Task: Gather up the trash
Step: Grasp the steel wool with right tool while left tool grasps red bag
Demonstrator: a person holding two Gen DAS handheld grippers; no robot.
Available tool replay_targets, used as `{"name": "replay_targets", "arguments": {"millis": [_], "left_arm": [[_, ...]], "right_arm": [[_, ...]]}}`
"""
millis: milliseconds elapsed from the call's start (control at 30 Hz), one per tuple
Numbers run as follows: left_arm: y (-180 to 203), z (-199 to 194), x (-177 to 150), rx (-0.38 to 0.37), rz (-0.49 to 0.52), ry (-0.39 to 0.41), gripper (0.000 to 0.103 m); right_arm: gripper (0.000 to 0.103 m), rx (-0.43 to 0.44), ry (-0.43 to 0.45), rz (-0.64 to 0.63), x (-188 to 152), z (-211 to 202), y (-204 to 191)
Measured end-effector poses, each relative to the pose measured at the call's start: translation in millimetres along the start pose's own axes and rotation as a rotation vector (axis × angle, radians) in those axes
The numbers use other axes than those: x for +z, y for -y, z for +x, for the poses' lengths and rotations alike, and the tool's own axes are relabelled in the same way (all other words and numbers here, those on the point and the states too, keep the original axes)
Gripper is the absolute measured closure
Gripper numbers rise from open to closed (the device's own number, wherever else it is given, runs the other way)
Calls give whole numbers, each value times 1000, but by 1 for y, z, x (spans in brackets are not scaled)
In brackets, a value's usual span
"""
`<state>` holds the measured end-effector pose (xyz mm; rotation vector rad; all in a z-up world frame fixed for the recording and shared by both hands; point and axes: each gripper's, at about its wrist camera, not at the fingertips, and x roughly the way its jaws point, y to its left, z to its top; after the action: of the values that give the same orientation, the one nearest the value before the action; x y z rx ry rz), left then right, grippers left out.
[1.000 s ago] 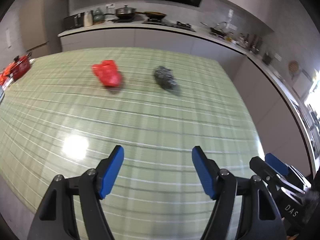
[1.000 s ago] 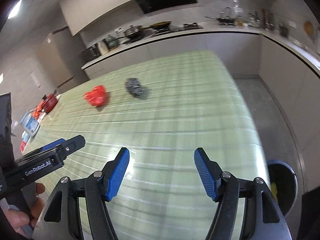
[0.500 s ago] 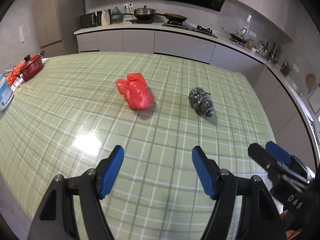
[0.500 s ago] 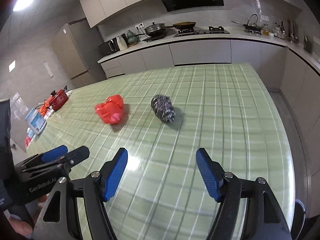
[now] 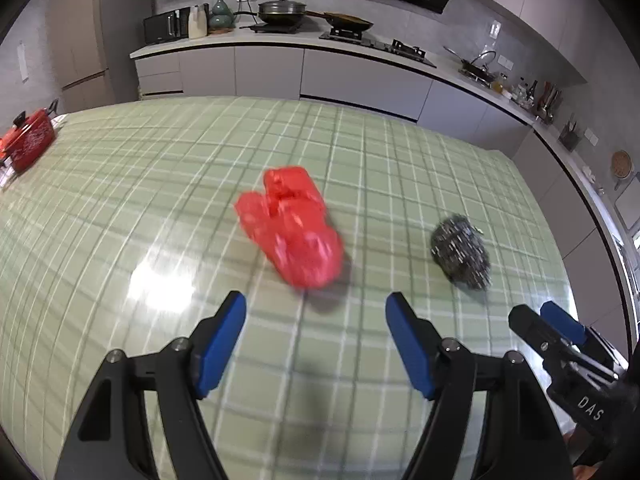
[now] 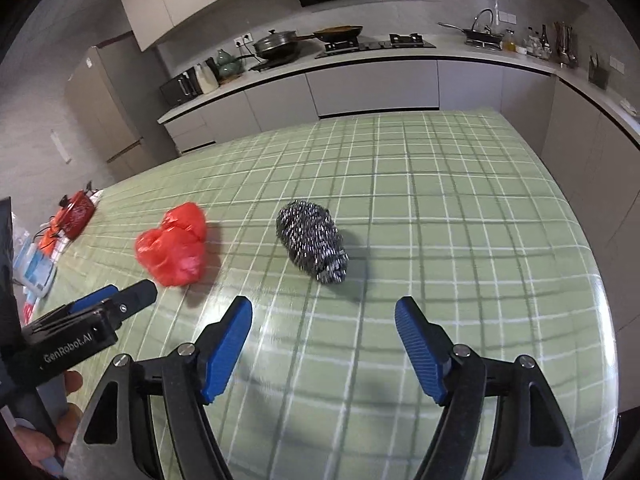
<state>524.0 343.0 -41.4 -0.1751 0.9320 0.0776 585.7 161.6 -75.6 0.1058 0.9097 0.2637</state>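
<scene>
Both grippers have closed in on the trash since the earlier frames, so the red plastic bag (image 5: pixel 292 228) and the steel-wool scrubber (image 5: pixel 462 254) now sit much larger and nearer in each view. Left gripper (image 5: pixel 316 344) hovers over the green checked bench (image 5: pixel 120 208), jaws open with nothing between them, the bag just ahead of the blue pads and lined up with the gap. Right gripper (image 6: pixel 323 344) hovers too, jaws opening, nothing between them; the scrubber (image 6: pixel 314 240) lies just ahead, slightly left of the gap's centre. Bag (image 6: pixel 174 246) and scrubber lie side by side, apart, around the middle of the bench, bag toward the left edge, scrubber toward the right edge. Each gripper's tip shows in the other's view: right one at the lower right of the left view (image 5: pixel 544 324), left one at the lower left of the right view (image 6: pixel 116 296), with a hand (image 6: pixel 40 436) on its handle. Red pot (image 5: pixel 28 144) sits at the far left edge of the bench. Some motion blur in both views.
</scene>
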Motion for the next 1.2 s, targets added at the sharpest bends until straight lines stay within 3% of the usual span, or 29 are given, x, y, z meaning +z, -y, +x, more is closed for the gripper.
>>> {"name": "replay_targets", "arguments": {"millis": [467,700,800,867,1033,1133,1200], "left_arm": [[-11,55,45,-21,-4,-38,29],[-21,73,43,-51,-32,-106,29],[-21,57,44,-54,-17,-55,29],[-17,55,48,-54,2,-36,22],[-11,81,52,-40,53,-82,23],[-15,82,48,-53,55,-67,40],[-17,80,44,-54,62,-58,51]], "right_arm": [[27,-55,-35,-15,41,64,-6],[27,-41,-64,-27,42,90,-9],[27,-40,-68,-33,41,93,-9],[27,-38,-67,-33,39,96,-9],[30,-58,-57,-44,35,98,-12],[48,-74,-46,-56,30,96,-15],[52,-81,-44,-61,31,96,-13]]}}
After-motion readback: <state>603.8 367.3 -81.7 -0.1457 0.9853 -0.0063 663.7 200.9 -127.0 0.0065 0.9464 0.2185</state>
